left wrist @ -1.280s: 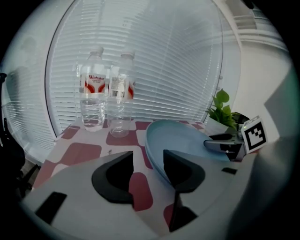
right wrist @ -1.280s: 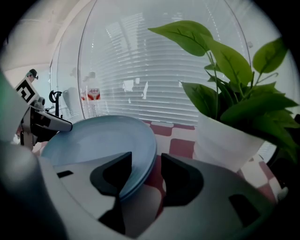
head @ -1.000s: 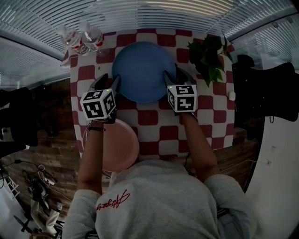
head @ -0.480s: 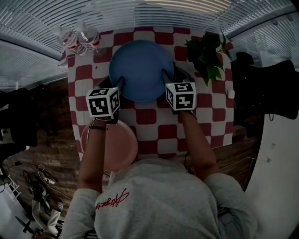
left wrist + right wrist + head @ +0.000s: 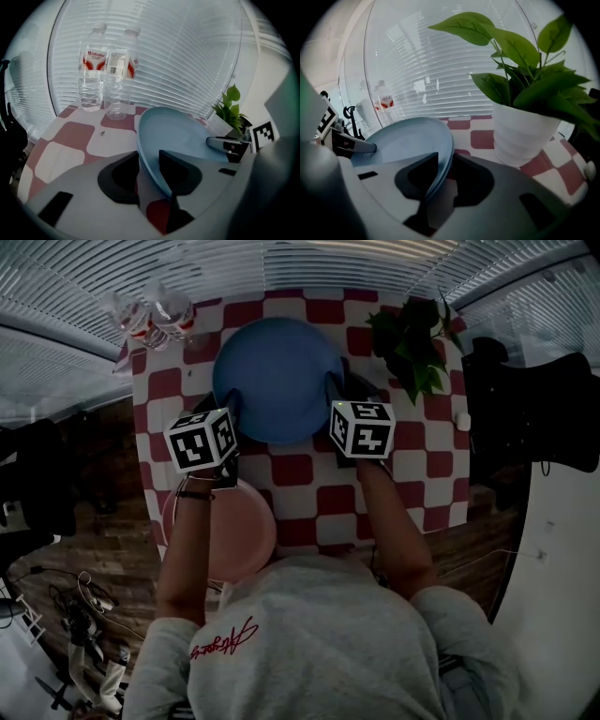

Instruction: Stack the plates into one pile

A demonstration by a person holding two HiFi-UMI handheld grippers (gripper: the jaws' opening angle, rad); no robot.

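Head view: the blue plate (image 5: 278, 371) lies at the middle of the far edge of the checked tabletop (image 5: 300, 470). The left gripper (image 5: 228, 407) and right gripper (image 5: 336, 397) meet its opposite rims. A pink plate (image 5: 234, 531) sits at the near left corner and overhangs the near edge. Two water bottles (image 5: 155, 315) stand at the far left corner, a potted plant (image 5: 412, 343) at the far right corner.

Left gripper view: the jaws have just been closing and are now narrowed onto the blue plate's rim, one pad on its upper face, the other beneath.

Right gripper view: the jaws have likewise just been closing and clamp the opposite rim of the plate between their pads.
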